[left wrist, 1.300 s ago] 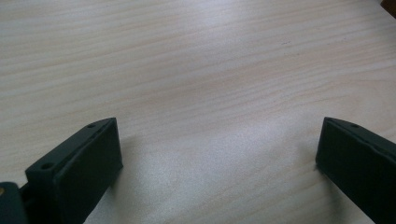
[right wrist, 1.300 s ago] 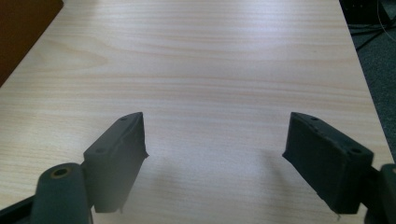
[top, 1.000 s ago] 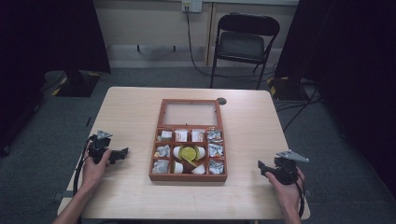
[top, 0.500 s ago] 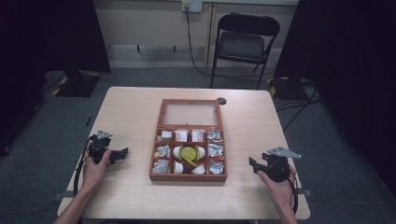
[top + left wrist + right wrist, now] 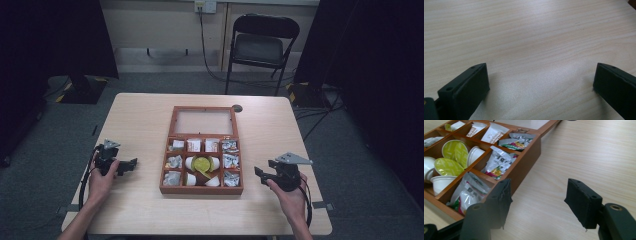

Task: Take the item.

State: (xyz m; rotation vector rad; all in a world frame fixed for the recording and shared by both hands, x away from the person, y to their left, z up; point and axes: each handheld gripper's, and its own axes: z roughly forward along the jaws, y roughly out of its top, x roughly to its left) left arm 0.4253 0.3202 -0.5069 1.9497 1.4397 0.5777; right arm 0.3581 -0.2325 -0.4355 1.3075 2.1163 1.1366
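left jaws: the left gripper [image 5: 131, 163] has its two black jaws spread wide, with nothing between them but bare wood. it sits low on the worktop [image 5: 140, 125], left of the box, pointing at it.
right jaws: the right gripper [image 5: 260, 172] has its jaws partly apart and holds nothing. they have just been opening a little, with only bare worktop between them. it is held just above the wood.
box: one brown wooden box [image 5: 201, 189] lies in the middle of the worktop, between the two grippers. its clear lid [image 5: 204, 121] lies flat on the far side.
box and right jaws: the box's near right corner is just beside the right jaws, a bit to their left in the right gripper view [image 5: 524, 167]. they are not touching.
counting: two grippers, one box, nine little rooms in it.
inside: small packets [image 5: 499, 161] fill the rooms around the edge. white cups [image 5: 475, 153], some with green tops, sit in the middle rooms.
far off: one black folding chair [image 5: 262, 47] stands behind the worktop.
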